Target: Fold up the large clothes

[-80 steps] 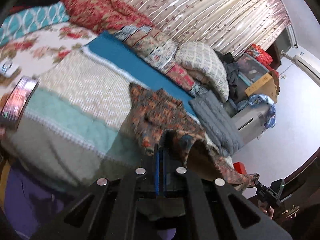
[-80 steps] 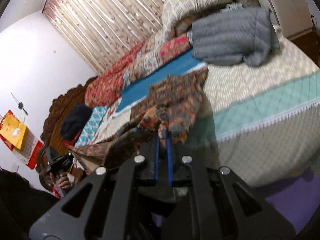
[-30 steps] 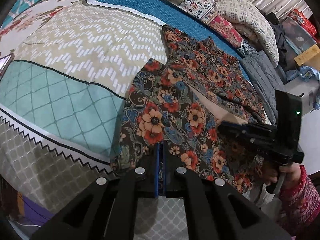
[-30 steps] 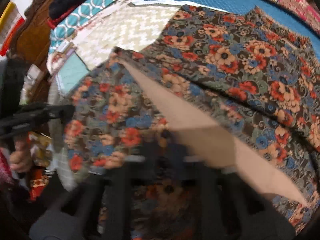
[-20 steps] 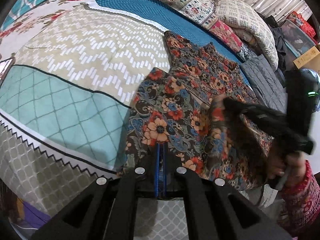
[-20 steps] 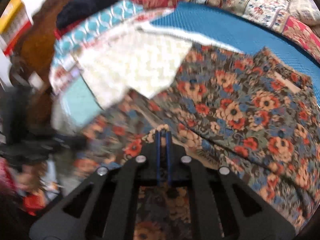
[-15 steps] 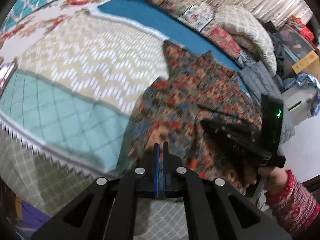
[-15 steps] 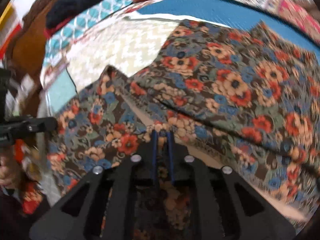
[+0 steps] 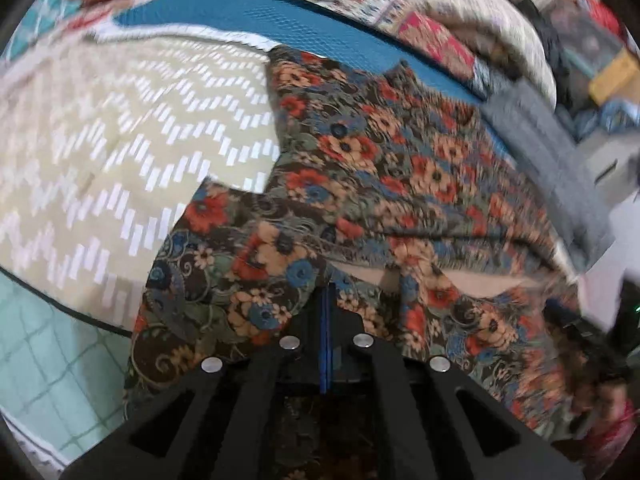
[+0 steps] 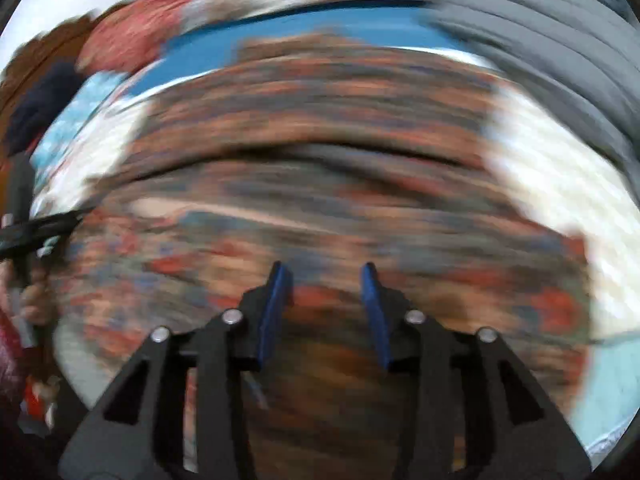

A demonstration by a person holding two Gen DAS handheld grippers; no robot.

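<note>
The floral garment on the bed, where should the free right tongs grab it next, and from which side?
Take the floral garment at its loose near hem, right of the shut left tongs, coming in low from the bed's near edge. That edge lifts off the bedcover; farther in, it lies flat.

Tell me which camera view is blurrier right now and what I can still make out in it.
The right wrist view is far blurrier: the floral garment smears into streaks, though the right gripper stays sharp, jaws apart. The left wrist view blurs mainly toward its right edge; the left gripper shows crisp, shut on the cloth.
</note>
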